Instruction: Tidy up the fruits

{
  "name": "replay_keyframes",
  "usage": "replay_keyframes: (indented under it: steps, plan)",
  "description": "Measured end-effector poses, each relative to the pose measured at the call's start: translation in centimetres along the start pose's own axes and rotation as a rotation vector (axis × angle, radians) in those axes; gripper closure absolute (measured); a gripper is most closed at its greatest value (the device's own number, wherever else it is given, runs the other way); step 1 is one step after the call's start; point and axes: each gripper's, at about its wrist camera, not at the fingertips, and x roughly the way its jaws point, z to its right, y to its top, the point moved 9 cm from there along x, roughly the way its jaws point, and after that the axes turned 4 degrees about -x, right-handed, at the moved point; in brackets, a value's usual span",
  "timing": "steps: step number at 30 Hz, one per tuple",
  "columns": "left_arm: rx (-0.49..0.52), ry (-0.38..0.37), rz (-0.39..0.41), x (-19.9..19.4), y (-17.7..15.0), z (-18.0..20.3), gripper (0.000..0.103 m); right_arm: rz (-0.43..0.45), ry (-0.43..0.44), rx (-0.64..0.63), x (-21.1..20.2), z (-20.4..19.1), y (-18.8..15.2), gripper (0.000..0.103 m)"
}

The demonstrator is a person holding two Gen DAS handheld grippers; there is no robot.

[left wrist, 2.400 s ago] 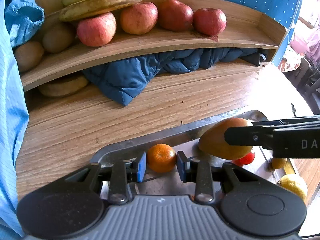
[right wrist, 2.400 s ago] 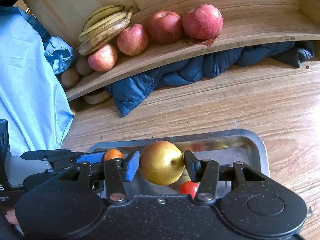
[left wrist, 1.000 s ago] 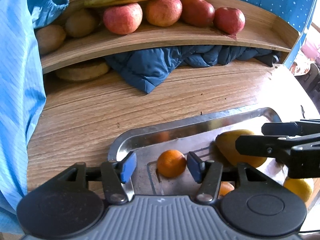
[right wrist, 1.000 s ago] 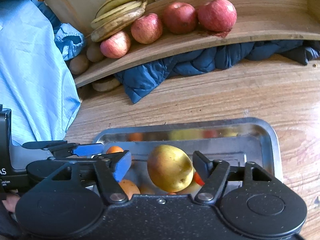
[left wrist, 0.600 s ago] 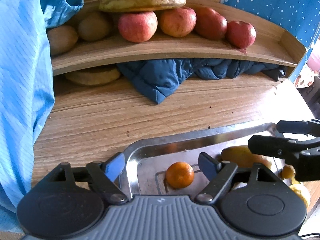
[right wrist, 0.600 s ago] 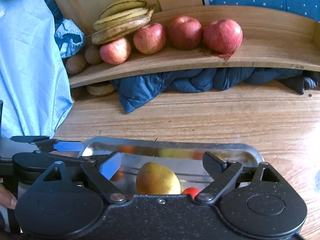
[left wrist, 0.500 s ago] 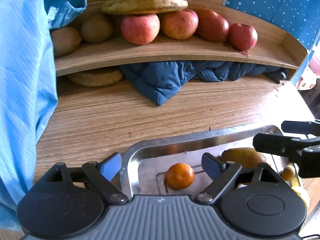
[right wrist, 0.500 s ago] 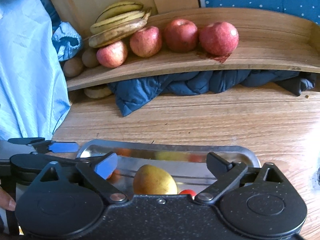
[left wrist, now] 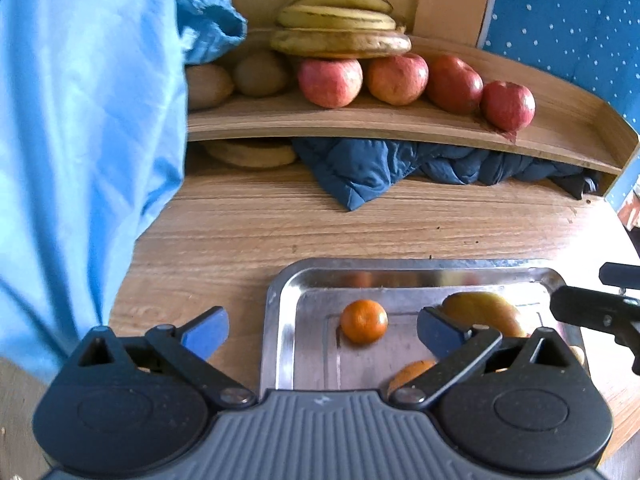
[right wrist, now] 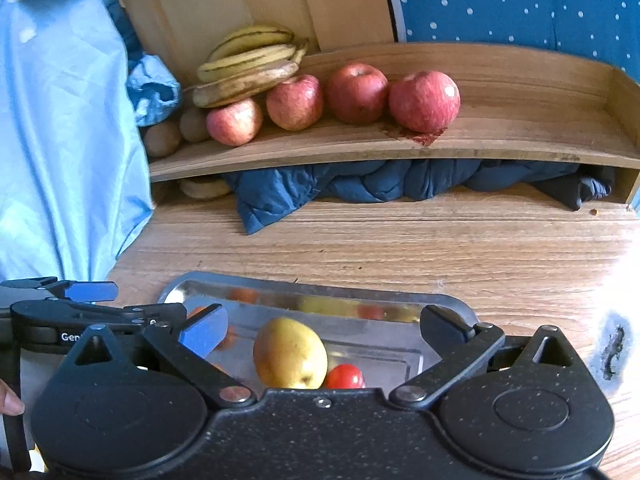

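Observation:
A metal tray (left wrist: 280, 320) on the wooden table holds an orange (left wrist: 364, 321), a yellow pear (left wrist: 480, 312) and a second orange (left wrist: 412, 372). My left gripper (left wrist: 320, 330) is open and empty above the tray's left edge. In the right wrist view my right gripper (right wrist: 324, 328) is open and empty above the tray (right wrist: 400, 300), over the pear (right wrist: 290, 354) and a small tomato (right wrist: 344, 376). The wooden shelf (right wrist: 500, 140) behind carries several red apples (right wrist: 424, 96), bananas (right wrist: 248, 64) and kiwis (right wrist: 162, 140).
A dark blue quilted cloth (left wrist: 380, 164) lies under the shelf (left wrist: 400, 120). A light blue sleeve (left wrist: 80, 140) fills the left side. The right gripper's fingers (left wrist: 600, 312) reach in at the right edge of the left wrist view. Bare wooden table (right wrist: 440, 240) lies between tray and shelf.
Both grippers opened, releasing the orange and the pear into the tray, then pulled back and up. The left gripper shifted left, so the tray sits further right.

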Motion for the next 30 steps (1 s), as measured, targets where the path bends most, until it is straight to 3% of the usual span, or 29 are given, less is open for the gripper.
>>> replay_keyframes:
  steps: [20, 30]
  plan:
    - [-0.116, 0.131, 0.100, -8.5, -6.6, 1.0, 0.001, 0.107, 0.116, -0.183, -8.8, -2.7, -4.1, 0.001]
    - [-0.139, 0.129, 0.124, -10.4, -8.2, -0.1, 0.001, 0.122, 0.127, -0.185, -10.7, -3.4, -6.1, 0.001]
